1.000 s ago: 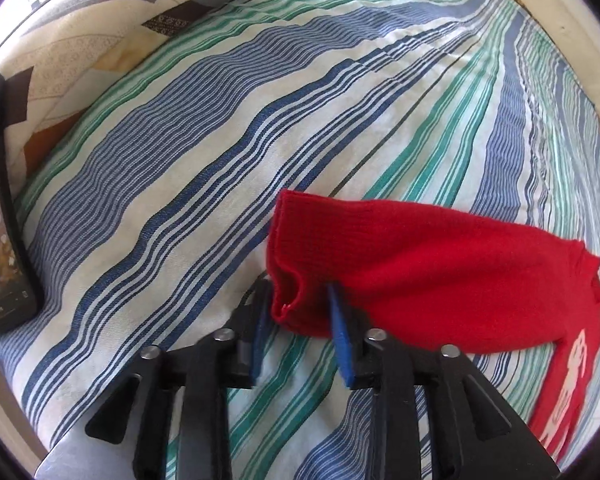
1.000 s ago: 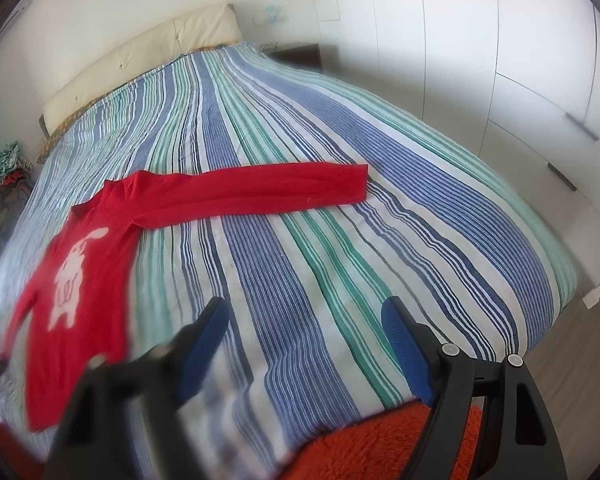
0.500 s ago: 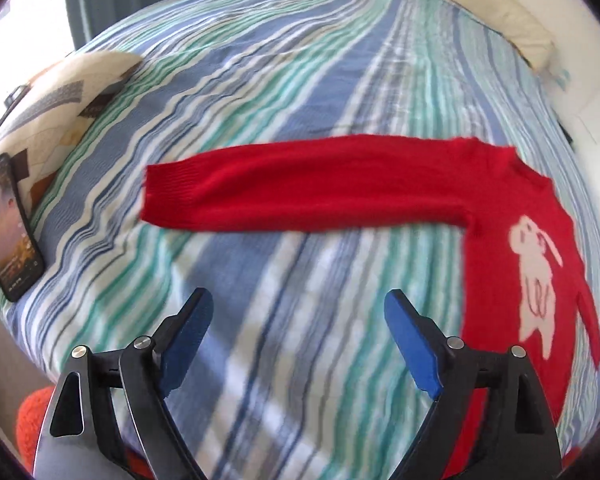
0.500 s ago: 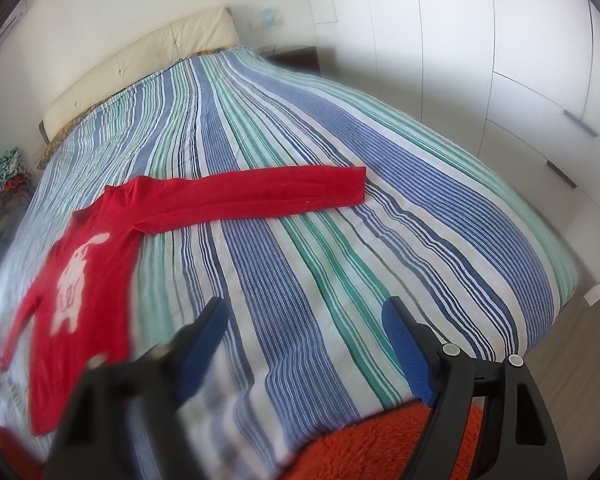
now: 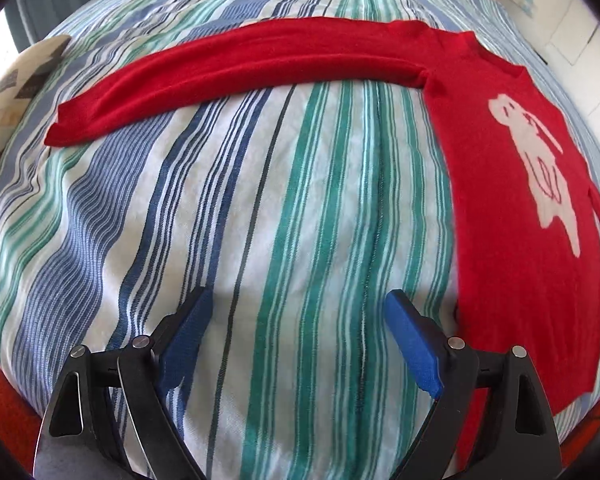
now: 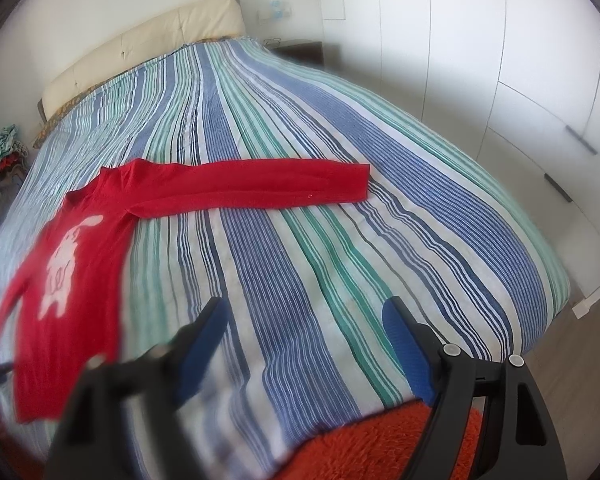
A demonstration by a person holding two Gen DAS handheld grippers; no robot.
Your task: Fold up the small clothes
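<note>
Left wrist view: my left gripper (image 5: 296, 320) is spread wide over bare striped bed cover (image 5: 300, 200), its jaws having just opened, nothing between them. Beyond it the red sweater (image 5: 512, 208) lies flat on the bed, body running away along the right, one sleeve stretched crosswise to the left. Its hem is cut off. My right gripper (image 6: 308, 328) is spread too, empty, one finger blurred.

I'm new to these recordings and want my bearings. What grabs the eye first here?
The red sweater with a white animal figure lies flat on the striped bedspread, one sleeve stretched straight out across the stripes. Nearest the lens, both grippers, left and right, hang over the bed with blue-padded jaws open and empty. An orange rug shows at the bed's foot.
</note>
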